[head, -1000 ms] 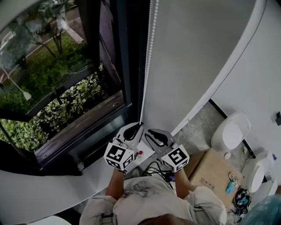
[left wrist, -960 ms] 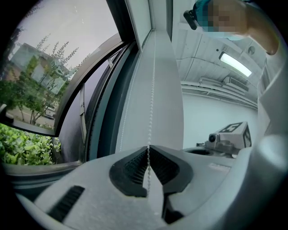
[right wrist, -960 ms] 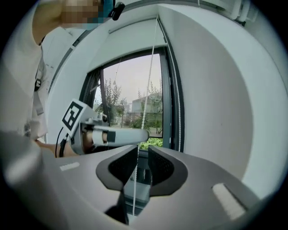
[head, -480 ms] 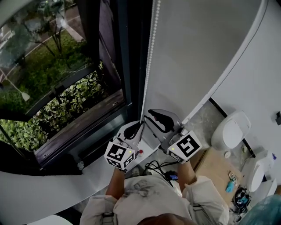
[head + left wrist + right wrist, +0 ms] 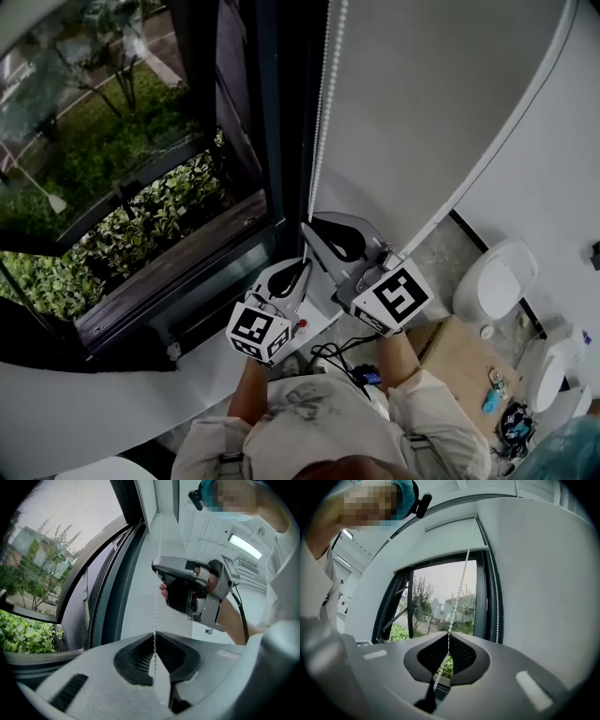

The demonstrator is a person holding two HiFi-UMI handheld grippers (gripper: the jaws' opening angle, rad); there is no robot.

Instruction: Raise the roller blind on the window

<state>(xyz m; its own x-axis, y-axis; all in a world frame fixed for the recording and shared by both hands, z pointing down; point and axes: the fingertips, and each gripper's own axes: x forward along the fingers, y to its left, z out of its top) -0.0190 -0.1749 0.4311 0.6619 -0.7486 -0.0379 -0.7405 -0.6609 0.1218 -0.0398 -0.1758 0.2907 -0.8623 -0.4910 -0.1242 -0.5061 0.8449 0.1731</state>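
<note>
Jaws of the left gripper (image 5: 298, 272) are pressed together on the bead chain (image 5: 323, 94), which passes straight between their pads. The right gripper (image 5: 314, 230) sits just farther up the same strand, its jaws also clamped on the chain. The chain hangs along the dark frame at the right side of the window (image 5: 112, 169), close to the white wall (image 5: 422, 94), and climbs to the window's top. The blind's fabric cannot be made out for certain.

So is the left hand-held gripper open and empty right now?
No, the left hand-held gripper has its jaws pressed together on the thin white beaded pull cord.
</note>
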